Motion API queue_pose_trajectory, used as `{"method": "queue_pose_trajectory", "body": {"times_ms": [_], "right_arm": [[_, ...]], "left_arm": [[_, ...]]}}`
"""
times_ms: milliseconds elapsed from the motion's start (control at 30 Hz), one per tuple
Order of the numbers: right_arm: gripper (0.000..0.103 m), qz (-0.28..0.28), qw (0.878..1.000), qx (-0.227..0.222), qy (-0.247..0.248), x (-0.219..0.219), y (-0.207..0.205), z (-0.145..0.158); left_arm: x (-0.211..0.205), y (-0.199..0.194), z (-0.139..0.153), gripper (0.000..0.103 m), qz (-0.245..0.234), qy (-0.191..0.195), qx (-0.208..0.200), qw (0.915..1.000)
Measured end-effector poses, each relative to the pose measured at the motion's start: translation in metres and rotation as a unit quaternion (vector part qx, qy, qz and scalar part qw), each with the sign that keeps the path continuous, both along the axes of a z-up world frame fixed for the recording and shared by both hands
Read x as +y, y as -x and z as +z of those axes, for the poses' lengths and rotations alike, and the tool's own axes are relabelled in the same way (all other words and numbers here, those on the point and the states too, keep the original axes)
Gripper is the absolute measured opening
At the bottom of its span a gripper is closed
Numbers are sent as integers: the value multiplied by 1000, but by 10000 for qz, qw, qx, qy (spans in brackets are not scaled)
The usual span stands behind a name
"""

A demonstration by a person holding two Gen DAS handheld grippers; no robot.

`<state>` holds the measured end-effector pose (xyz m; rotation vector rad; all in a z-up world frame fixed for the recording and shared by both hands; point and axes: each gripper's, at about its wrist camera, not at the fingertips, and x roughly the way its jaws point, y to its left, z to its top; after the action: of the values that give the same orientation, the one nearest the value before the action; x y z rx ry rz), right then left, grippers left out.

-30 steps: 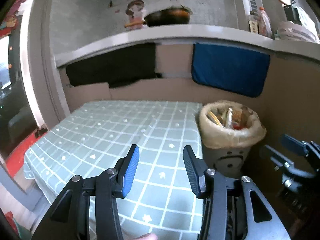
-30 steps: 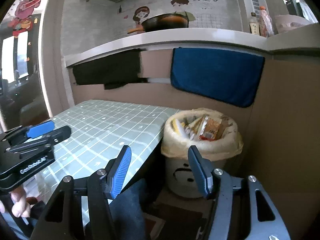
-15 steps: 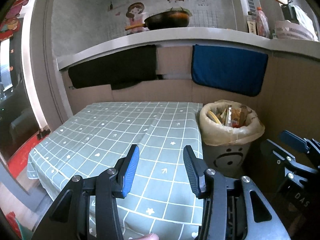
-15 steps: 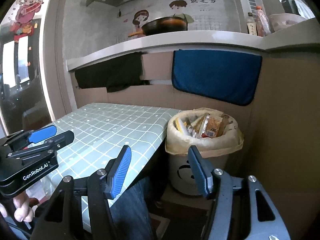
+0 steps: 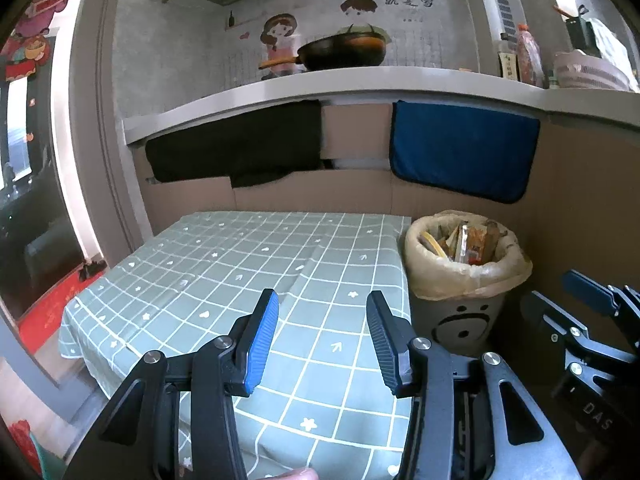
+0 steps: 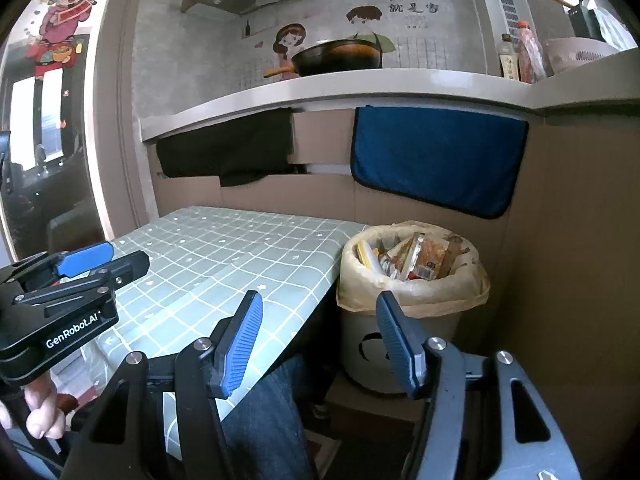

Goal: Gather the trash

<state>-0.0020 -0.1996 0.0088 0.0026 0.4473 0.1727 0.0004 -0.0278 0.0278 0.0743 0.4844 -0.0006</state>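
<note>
A grey bin (image 5: pixel 460 320) with a smiley face and a beige liner stands on the floor right of the table; it also shows in the right wrist view (image 6: pixel 400 332). It is full of wrappers (image 5: pixel 464 240) and packets (image 6: pixel 416 260). My left gripper (image 5: pixel 320 312) is open and empty above the near part of the green checked tablecloth (image 5: pixel 240 264). My right gripper (image 6: pixel 318 316) is open and empty, held in front of the bin and the table's right edge. Each gripper shows in the other's view: the right one at the right edge (image 5: pixel 576 300) and the left one at the left edge (image 6: pixel 112 260).
A cardboard wall (image 5: pixel 320 192) runs behind the table, with a black cloth (image 5: pixel 240 152) and a blue towel (image 5: pixel 460 156) hanging from a grey shelf (image 5: pixel 360 84). A pan (image 5: pixel 344 52) sits on the shelf. A person's leg in jeans (image 6: pixel 264 412) is below the table edge.
Both grippers have drawn back and risen a little, so the table and bin look smaller and farther. Both stay open and empty.
</note>
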Motion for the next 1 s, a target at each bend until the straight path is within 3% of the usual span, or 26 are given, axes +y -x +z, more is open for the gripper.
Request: {"method": "queue_pose_trajectory", "body": {"times_ms": [1000], "right_arm": [[57, -88, 9999, -54, 41, 2, 3, 3]], "left_arm": [[-3, 1, 2, 47, -154, 45, -17, 9999]]}}
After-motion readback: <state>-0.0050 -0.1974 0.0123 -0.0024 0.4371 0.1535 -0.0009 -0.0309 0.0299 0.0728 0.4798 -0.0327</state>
